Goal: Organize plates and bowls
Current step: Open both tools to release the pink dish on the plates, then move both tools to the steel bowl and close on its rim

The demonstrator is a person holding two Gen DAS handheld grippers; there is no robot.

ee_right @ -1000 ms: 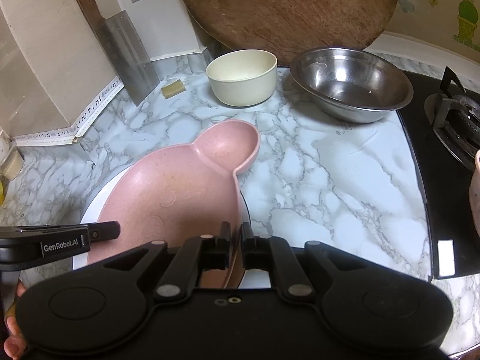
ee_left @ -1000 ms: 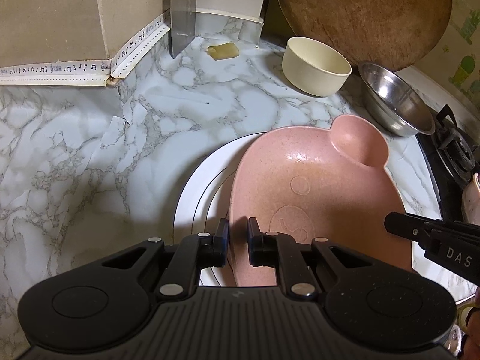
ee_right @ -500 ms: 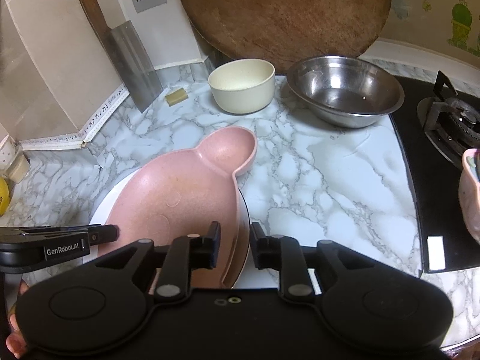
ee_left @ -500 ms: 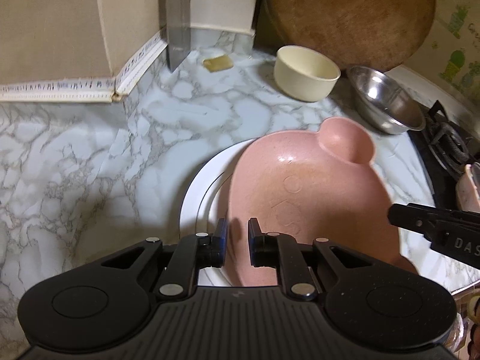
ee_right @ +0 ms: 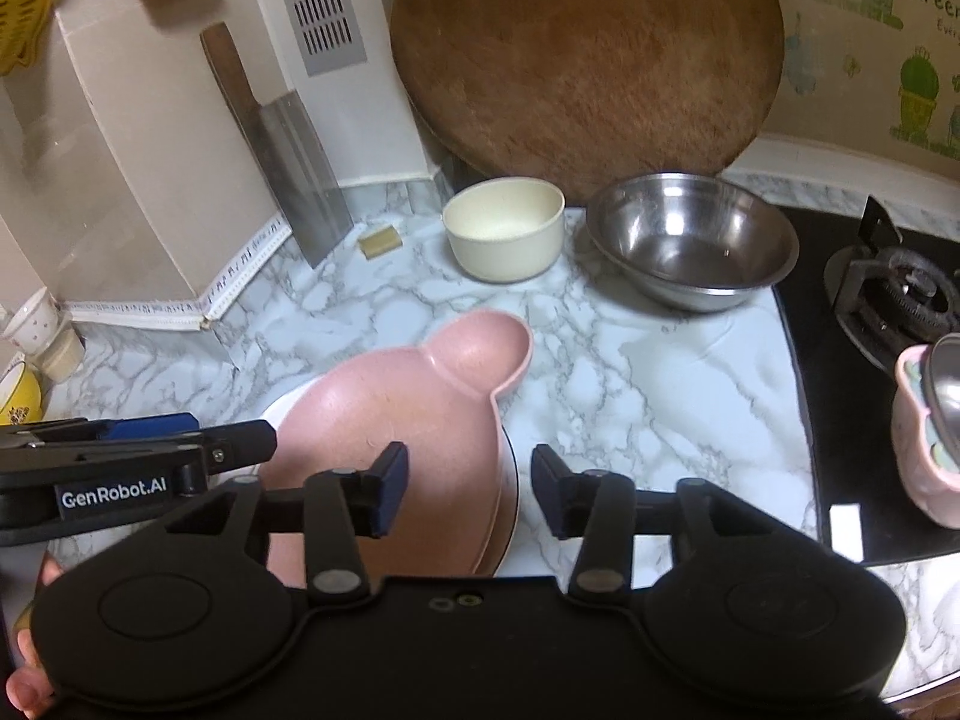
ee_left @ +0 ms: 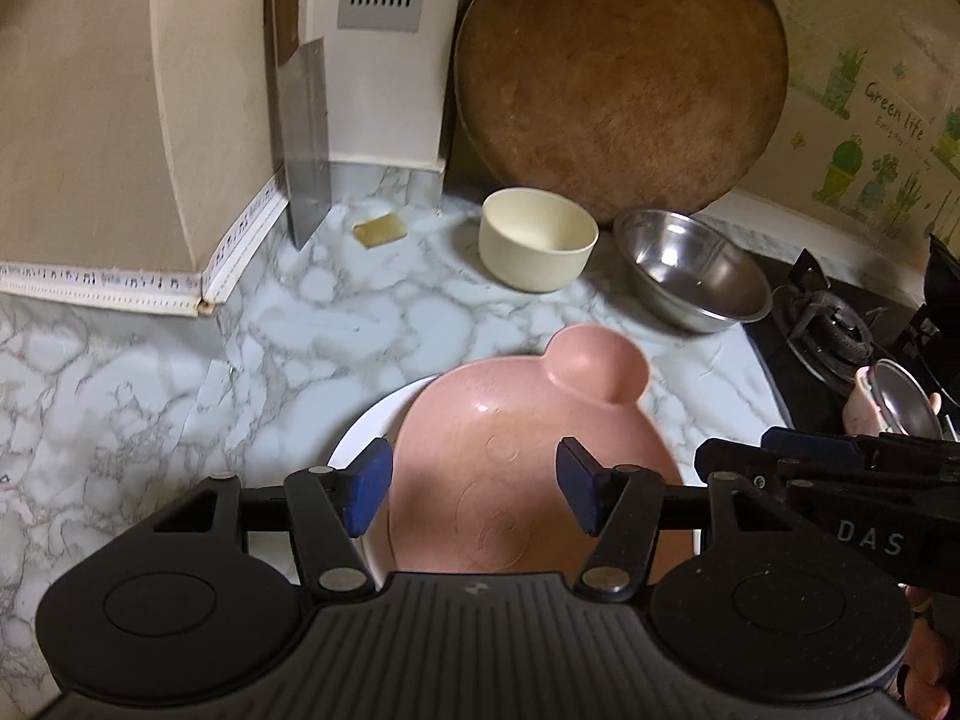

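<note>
Both my tools are opening with nothing between their jaws: the left tool and right tool hang just above the pink plate, which rests on the white plate on the bench. Beyond them stand the cream bowl and steel bowl. The pink plate sits off-centre, so I judge a nudge could slide it off.

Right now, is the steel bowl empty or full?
Empty: the steel bowl sits upright with only bare shiny metal visible inside it.
</note>
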